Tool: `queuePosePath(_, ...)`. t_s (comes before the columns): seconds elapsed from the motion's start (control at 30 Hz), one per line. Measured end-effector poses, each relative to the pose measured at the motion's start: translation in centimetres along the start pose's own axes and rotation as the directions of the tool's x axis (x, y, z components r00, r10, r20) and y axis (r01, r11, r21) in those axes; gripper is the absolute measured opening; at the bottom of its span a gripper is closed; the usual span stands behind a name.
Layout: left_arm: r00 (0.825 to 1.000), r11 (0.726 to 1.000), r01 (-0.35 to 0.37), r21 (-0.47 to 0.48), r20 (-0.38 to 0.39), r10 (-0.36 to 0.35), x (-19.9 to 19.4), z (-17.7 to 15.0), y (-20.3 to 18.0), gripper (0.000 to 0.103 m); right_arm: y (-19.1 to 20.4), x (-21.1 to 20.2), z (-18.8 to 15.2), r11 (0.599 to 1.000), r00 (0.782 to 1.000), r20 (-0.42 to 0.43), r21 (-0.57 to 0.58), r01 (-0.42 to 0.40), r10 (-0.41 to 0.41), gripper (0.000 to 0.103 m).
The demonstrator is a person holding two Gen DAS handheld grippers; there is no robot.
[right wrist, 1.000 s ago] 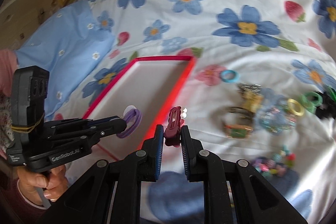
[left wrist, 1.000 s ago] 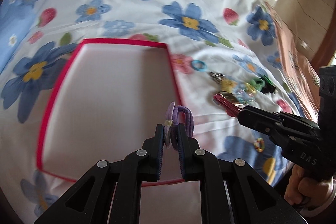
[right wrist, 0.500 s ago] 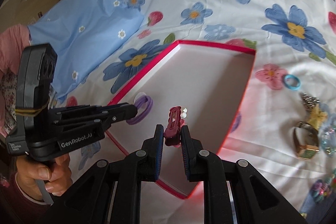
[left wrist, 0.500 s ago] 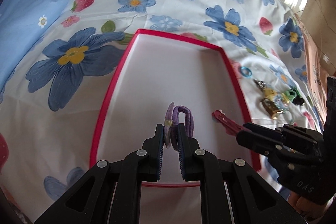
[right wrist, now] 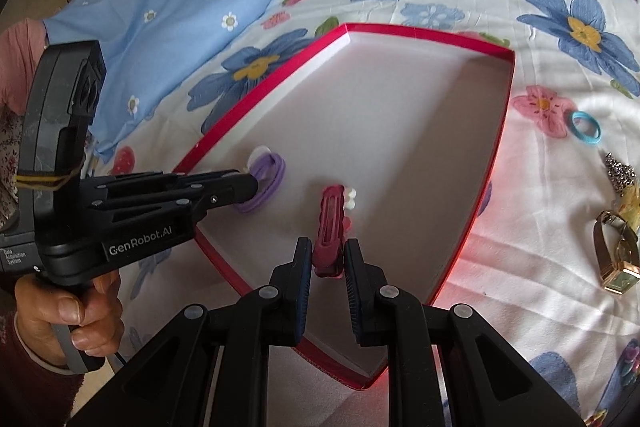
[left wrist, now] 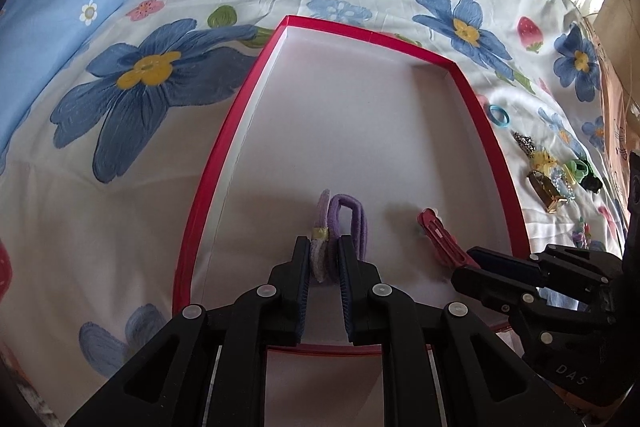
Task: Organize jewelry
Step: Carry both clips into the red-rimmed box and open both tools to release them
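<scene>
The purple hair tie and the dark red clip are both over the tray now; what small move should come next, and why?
Probably lower both a little and open. The left gripper holds the purple hair tie and the right gripper holds the dark red clip over the red-rimmed tray, whose white floor is bare beneath them.

On the side of your left gripper [right wrist: 250, 187], seen from the right wrist camera, you can read "GenRobot.AI" in white letters on the black body. Lower on the same body, near your left hand [right wrist: 68, 319], a small white label reads "Data Acquisition System". On your right gripper [left wrist: 466, 263], seen from the left wrist camera, the letters "DAS" stand in pale print on the black housing at the lower right. Nothing else readable shows in either view.
</scene>
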State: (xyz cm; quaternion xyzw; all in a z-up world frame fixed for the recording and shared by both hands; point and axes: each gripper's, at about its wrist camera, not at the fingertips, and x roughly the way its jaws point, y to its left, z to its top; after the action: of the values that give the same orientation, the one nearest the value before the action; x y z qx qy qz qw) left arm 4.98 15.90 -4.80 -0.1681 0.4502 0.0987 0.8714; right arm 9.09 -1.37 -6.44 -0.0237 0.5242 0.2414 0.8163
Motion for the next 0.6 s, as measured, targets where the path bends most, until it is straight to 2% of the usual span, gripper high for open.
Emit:
queuePosePath(0.13, 1.000, 1.000, -0.005, -0.006, 0.001, 0.005, 0.2, -0.1, 0.1, 0.017, 0.1, 0.2, -0.1, 1.000, 1.000, -0.007, -0.003, 0.002, -0.002, 0.016)
queuePosePath(0.4, 0.999, 0.999, -0.032, -0.020, 0.013, 0.032, -0.5, -0.6, 0.2, 0.038, 0.2, 0.2, -0.1, 1.000, 1.000, -0.016, -0.006, 0.002, -0.002, 0.019)
queuePosePath(0.5, 0.999, 0.999, -0.034, -0.029, 0.021, 0.034, -1.1, -0.8, 0.3, 0.041, 0.0, 0.0, -0.1, 1.000, 1.000, -0.012, 0.016, -0.010, 0.010, 0.020)
queuePosePath(0.6, 0.999, 0.999, -0.036, -0.034, 0.030, 0.037, -1.7, -0.9, 0.4, 0.046, 0.0, -0.6, -0.2, 0.999, 1.000, 0.006, 0.030, -0.017, 0.016, 0.032)
